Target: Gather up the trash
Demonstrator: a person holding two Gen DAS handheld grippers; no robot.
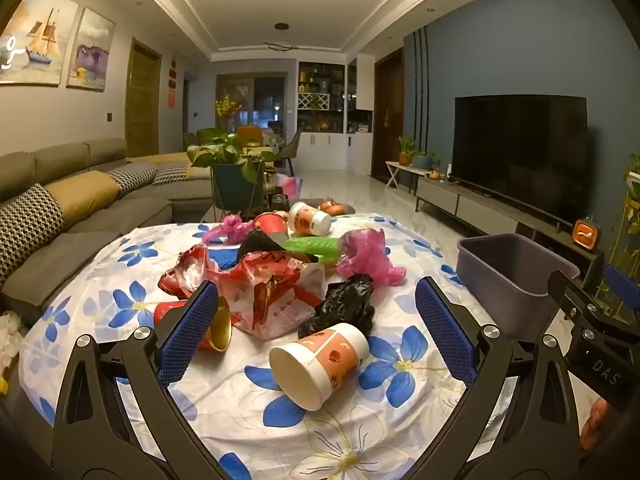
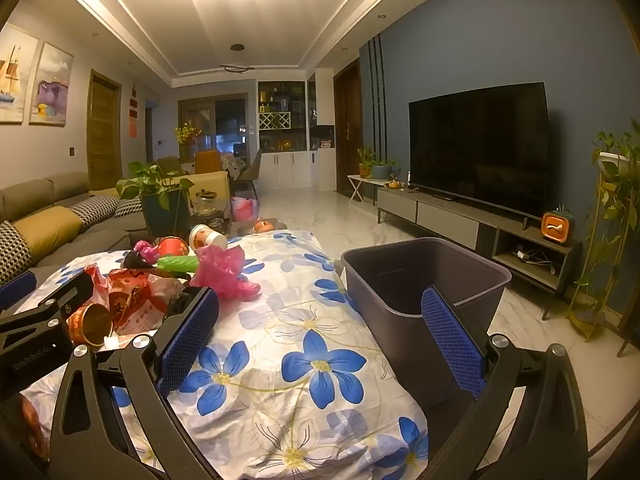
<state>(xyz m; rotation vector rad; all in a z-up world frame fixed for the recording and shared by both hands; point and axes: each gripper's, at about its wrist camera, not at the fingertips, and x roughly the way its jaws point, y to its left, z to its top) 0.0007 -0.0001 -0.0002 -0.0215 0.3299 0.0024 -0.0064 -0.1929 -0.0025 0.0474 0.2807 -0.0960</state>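
While both grippers tilt slightly downward over the table [image 1: 248,412], the left gripper [image 1: 316,332] and the right gripper [image 2: 320,340] have their jaws spread wide, pinching nothing. At lower centre of the left view a paper cup [image 1: 320,362] lies on its side, mouth toward lower left. Behind it sits a black bag [image 1: 346,306] and red wrapper [image 1: 268,292]; the grey bin [image 2: 416,292] stands at right.

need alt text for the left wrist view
An open left claw hovers over a tipped paper cup on a floral tablecloth. Behind it lie a red bag, black bag and pink bag; a grey bin stands right.
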